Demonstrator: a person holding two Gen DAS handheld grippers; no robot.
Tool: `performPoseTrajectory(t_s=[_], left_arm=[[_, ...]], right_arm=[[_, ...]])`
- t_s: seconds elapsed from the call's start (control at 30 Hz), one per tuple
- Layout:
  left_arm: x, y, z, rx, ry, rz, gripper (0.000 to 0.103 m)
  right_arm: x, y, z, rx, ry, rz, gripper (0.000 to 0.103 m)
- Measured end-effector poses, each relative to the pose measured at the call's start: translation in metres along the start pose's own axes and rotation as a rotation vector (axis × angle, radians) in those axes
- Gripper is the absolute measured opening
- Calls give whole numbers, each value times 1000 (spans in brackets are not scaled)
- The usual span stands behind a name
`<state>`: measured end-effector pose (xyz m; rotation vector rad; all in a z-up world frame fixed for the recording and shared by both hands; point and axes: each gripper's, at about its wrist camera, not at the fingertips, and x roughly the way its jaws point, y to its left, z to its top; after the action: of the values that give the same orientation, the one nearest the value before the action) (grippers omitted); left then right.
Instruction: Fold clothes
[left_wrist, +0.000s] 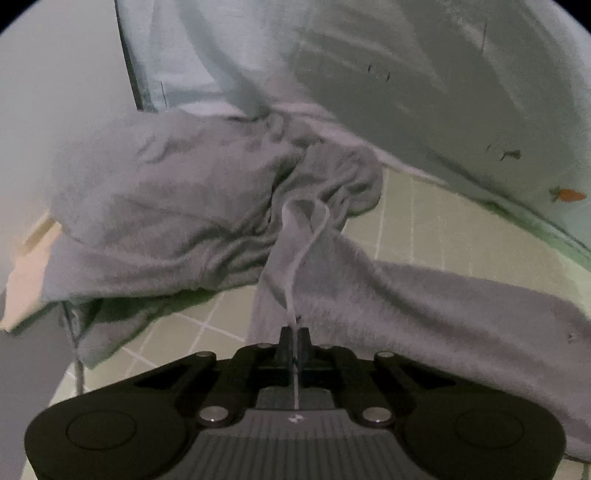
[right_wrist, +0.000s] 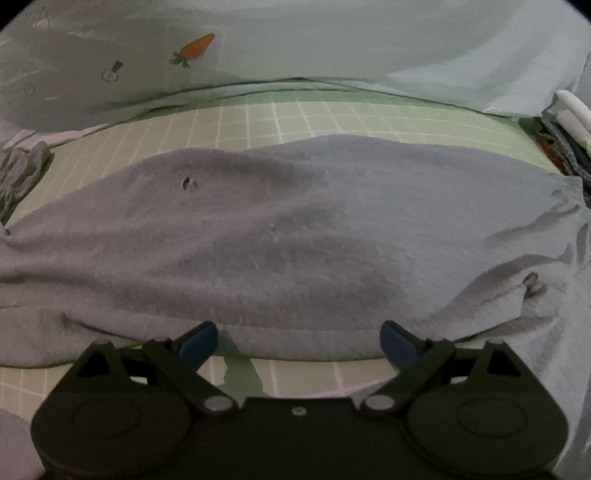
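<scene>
A grey fleecy garment (left_wrist: 406, 302) lies on a green grid mat (left_wrist: 443, 229). Its far part is bunched in a heap (left_wrist: 166, 192). My left gripper (left_wrist: 294, 341) is shut on a thin fold of the garment's edge, which runs up from the fingers as a pale strip. In the right wrist view the same garment (right_wrist: 295, 229) spreads flat across the mat (right_wrist: 295, 110). My right gripper (right_wrist: 299, 341) is open, its blue pads (right_wrist: 199, 343) wide apart on either side of the garment's near hem. Nothing is pinched there.
A pale sheet with a carrot print (right_wrist: 258, 48) lies behind the mat and fills the top of the left wrist view (left_wrist: 406, 74). White and dark items (right_wrist: 569, 122) sit at the far right edge. A crumpled grey cloth (right_wrist: 22, 170) lies at the left.
</scene>
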<state>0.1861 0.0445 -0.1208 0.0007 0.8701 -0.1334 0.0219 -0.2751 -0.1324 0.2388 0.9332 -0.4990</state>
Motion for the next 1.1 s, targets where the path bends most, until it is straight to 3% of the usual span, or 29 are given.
performPoseTrajectory(t_s=[0.27, 0.4, 0.5, 0.67, 0.73, 0.97, 1.1], left_arm=[[-74, 19, 3, -39, -112, -96, 2], [-99, 35, -16, -59, -107, -95, 2], [-98, 46, -40, -55, -58, -45, 2], [-72, 59, -76, -95, 108, 10, 3], [-67, 59, -81, -100, 140, 28, 8], [-64, 60, -65, -102, 87, 28, 39], [-47, 56, -48, -89, 77, 7, 44]], right_arm=[[-22, -9, -11, 18, -42, 2, 95], [-31, -17, -21, 35, -49, 2, 95], [-34, -24, -28, 51, -43, 0, 95], [-35, -30, -33, 73, -28, -8, 95], [-36, -30, -32, 74, -27, -12, 95], [-34, -26, -28, 70, -26, -18, 95], [-30, -22, -25, 65, -13, -25, 95]])
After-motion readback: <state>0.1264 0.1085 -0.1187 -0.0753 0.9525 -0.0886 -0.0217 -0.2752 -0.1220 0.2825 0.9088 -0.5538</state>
